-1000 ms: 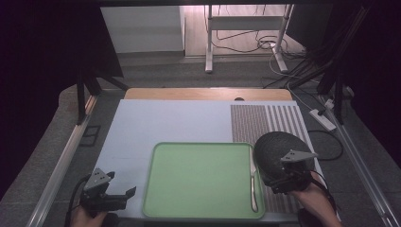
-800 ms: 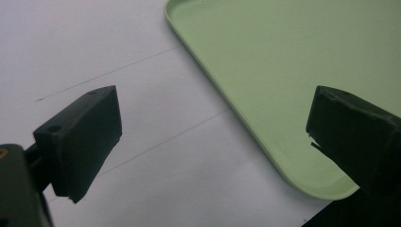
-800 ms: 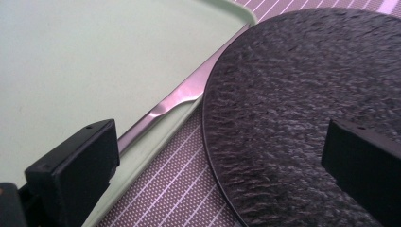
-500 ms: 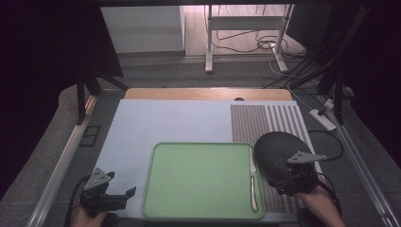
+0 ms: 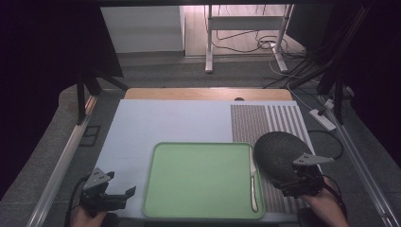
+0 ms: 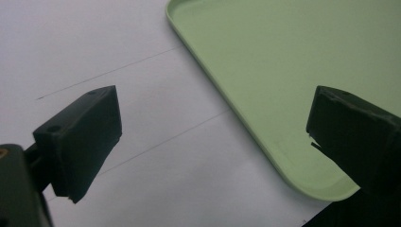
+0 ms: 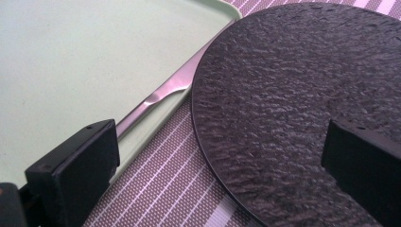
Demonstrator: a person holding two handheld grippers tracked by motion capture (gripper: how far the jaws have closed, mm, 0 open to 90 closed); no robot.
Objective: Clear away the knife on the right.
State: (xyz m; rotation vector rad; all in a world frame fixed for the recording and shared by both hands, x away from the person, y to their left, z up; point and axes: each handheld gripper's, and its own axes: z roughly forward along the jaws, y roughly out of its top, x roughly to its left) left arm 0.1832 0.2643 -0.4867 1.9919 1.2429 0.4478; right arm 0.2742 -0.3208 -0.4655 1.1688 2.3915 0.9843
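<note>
On the worktop (image 5: pixel 170 123), the right gripper (image 5: pixel 299 182), fingers spread apart and gripping nothing, hovers over the near edge of a dark round plate (image 5: pixel 280 153) just right of a green tray (image 5: pixel 198 177) holding a knife (image 5: pixel 253 182), while the left gripper (image 5: pixel 111 198) rests open near the tray's left corner.

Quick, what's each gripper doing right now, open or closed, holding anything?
Left gripper: open, holding nothing, beside the green tray.
Right gripper: open, holding nothing, over the edge of the dark plate.
</note>
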